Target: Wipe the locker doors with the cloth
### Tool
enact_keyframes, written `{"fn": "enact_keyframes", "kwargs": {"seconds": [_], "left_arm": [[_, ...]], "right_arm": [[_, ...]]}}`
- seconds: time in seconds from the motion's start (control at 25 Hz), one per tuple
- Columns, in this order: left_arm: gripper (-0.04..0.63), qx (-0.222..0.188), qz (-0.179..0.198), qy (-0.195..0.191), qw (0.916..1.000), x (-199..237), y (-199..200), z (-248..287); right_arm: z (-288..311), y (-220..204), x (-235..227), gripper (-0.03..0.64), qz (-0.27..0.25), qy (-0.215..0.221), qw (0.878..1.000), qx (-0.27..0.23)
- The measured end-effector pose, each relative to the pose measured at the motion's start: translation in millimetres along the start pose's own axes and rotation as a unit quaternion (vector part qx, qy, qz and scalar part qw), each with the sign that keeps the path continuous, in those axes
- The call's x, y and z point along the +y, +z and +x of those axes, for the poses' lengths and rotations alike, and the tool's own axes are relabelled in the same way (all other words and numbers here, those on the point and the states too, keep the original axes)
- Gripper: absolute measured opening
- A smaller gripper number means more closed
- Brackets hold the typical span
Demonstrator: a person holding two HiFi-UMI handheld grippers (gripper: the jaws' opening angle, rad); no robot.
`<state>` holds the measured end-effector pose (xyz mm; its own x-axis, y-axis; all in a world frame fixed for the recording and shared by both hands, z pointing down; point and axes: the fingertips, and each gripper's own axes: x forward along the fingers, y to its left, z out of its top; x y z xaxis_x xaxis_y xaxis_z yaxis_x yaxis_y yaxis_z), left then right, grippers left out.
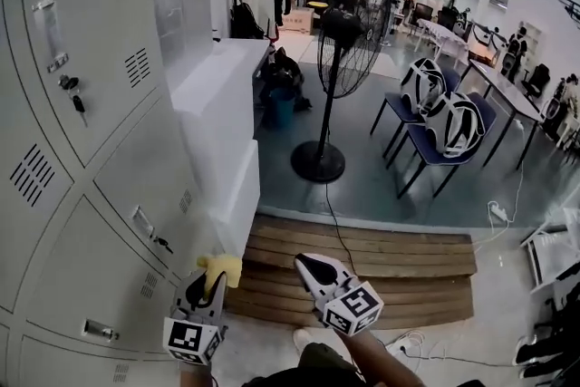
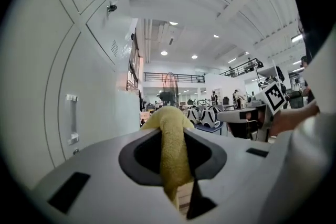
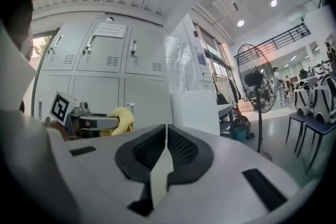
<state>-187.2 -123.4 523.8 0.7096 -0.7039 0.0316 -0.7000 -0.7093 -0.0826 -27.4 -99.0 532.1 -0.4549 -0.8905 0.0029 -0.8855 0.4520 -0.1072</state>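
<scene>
Locker doors (image 1: pixel 100 149) fill the frame's left. We note the left gripper (image 1: pixel 208 284) at lower left, fingers (image 2: pixel 139 157) pinching the yellow cloth (image 1: pixel 224 268), doors just to its left. Right gripper (image 1: pixel 313 267), fingers pressed together on nothing, sits farther off.

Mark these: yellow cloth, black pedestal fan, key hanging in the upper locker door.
Yellow cloth (image 2: pixel 172 139), left gripper view, fold clamped between the jaws.
Black pedestal fan (image 1: pixel 337 24), head view, motor housing.
Key in upper grey metal locker door (image 1: pixel 76 97), head view, dangling fob.
</scene>
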Motion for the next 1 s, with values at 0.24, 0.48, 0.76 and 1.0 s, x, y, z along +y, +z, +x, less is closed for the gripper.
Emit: {"fn": "enact_keyframes", "kwargs": {"seconds": [0.24,0.48,0.76,1.0], "left_arm": [[0.083,0.015,0.022,0.062,0.9977,15.9,27.8,56.8],[0.083,0.005,0.065,0.158,0.9852,41.5,69.2,71.0],[0.083,-0.045,0.130,0.271,0.9527,85.2,136.5,21.0],[0.083,-0.101,0.181,0.352,0.9128,118.4,197.8,-38.1]], "right_arm": [[53.3,25.8,-62.3,0.023,0.011,0.056,0.998,-0.016],[108.6,49.2,-71.1,0.023,0.012,0.144,0.989,-0.032],[158.0,71.9,-24.7,0.023,0.018,0.223,0.973,-0.051],[189.1,90.0,37.6,0.023,0.012,0.263,0.963,-0.063]]}}
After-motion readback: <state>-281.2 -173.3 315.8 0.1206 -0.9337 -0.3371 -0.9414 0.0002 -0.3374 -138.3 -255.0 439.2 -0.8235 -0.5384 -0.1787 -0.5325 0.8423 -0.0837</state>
